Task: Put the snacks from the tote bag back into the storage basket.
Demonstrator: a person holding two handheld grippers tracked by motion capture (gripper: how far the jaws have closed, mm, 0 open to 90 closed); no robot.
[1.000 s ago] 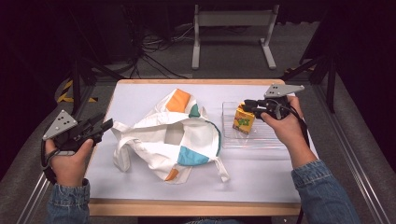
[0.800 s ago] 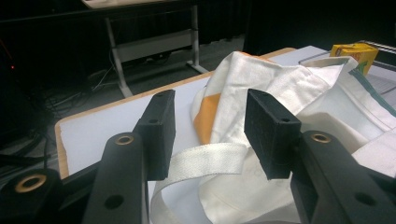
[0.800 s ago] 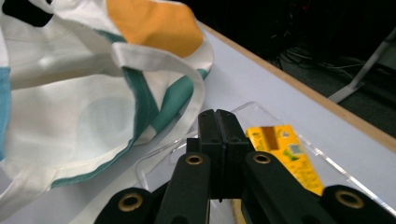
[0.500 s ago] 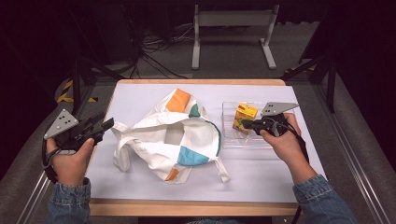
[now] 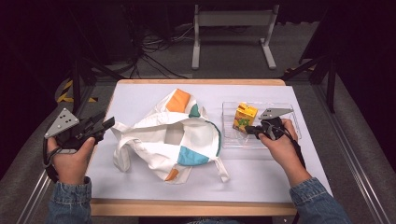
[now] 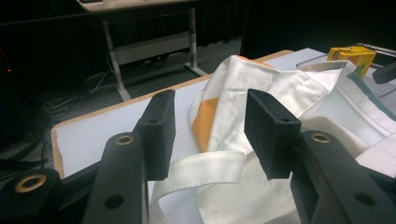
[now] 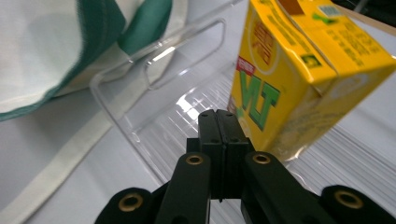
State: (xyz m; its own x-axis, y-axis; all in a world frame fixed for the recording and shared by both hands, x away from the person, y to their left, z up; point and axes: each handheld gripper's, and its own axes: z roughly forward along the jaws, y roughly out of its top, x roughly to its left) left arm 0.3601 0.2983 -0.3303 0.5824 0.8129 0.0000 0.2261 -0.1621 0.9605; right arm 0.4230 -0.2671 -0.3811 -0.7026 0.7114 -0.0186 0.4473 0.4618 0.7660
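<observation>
White canvas tote bag (image 5: 173, 135) is sprawled mid-frame on the counter (image 5: 261, 163), and right of it a yellow juice carton (image 5: 244, 116) stands in a clear plastic tray (image 5: 289, 135). The right claw (image 5: 249, 130) sits low in the tray, just beside the carton, jaws clenched with nothing between them. The left claw (image 5: 105, 125) hovers at the left of the frame, jaws spread, aimed at the bag's strap (image 6: 205, 170).

My guess is the carton goes in the bag, so that right claw needs to open wide before closing on the carton's flat sides, or it'll just shove it over.

From above you can't really tell the right jaws are pressed together; the right gripper view (image 7: 218, 140) makes it obvious, plus the carton's green lettering.
</observation>
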